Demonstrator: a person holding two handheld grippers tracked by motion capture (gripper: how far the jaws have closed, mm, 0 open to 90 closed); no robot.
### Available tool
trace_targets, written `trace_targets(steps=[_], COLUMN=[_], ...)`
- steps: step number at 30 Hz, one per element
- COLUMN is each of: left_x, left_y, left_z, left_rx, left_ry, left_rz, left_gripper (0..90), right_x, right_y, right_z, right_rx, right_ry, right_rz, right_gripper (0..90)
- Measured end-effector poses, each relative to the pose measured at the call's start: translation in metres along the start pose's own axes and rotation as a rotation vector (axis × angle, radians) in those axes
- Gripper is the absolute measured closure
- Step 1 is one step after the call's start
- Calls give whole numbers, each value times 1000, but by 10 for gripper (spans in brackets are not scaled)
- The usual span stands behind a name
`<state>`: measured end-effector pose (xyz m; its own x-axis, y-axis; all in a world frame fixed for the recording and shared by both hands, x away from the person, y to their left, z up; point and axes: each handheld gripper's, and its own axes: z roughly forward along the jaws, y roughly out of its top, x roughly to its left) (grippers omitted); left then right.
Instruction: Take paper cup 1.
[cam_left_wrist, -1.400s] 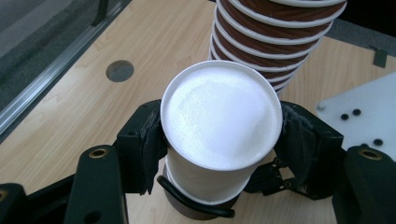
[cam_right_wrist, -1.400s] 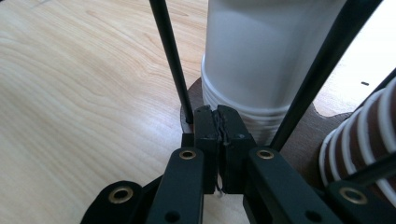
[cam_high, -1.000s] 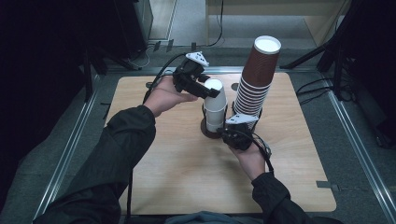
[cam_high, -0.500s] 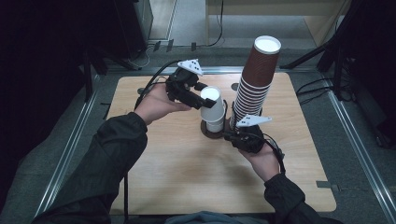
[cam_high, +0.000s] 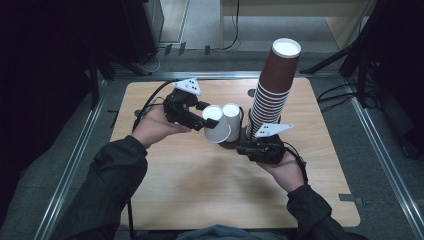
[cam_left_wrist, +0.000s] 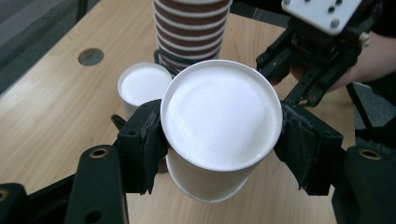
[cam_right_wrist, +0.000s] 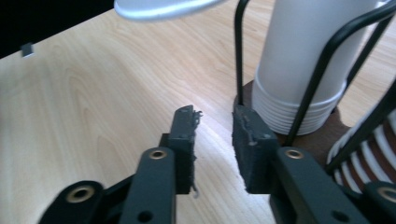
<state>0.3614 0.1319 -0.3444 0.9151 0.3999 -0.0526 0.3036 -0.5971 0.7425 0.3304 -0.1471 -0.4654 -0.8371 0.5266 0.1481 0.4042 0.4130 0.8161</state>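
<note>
While the left gripper (cam_high: 200, 117) clamps a white paper cup (cam_high: 216, 123) between its pads, the cup is tilted and held just left of the white cup stack (cam_high: 232, 120) near the middle of the wooden table (cam_high: 200, 190). That stack stands in a black wire holder (cam_right_wrist: 322, 70) on a dark base, with the tall brown cup stack (cam_high: 272, 90) just to its right. Near the base, the right gripper (cam_high: 245, 148) has just been opening; nothing lies between its pads, which stand narrowly apart.

sleeves (cam_high: 115, 175): dark green | grippers: black, brass screws | top plates: grey, three-cornered
</note>
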Motion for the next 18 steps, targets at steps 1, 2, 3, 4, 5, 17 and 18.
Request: trace_targets(steps=[1,2,3,4,5,17,18], left_x=[-1,-2,-3,-5,-5,-11,-11], left_y=[-2,-5,-7,-11,-13,-39,-41], left_z=[0,1,2,3,3,21,24], left_rx=[2,4,4,1,4,34,35], left_ry=[-2,-5,-5,-7,-8,-20,-22], left_rz=[-2,-3,-2,-7,-2,-9,-14], left_gripper=[354,354,354,354,354,354,354], right_x=[-1,-1,-1,-1,1,-1,-1], right_y=[1,1,2,3,3,1,1], right_z=[-1,-1,-2,-3,-6,-13,-13], right_rx=[5,9,10,9,2,5,1], right_ry=[24,37,46,50,55,150,157], right_rz=[-4,-5,-14,-23,-36,-110,-111], right_gripper=[646,632,612,594,580,371,363])
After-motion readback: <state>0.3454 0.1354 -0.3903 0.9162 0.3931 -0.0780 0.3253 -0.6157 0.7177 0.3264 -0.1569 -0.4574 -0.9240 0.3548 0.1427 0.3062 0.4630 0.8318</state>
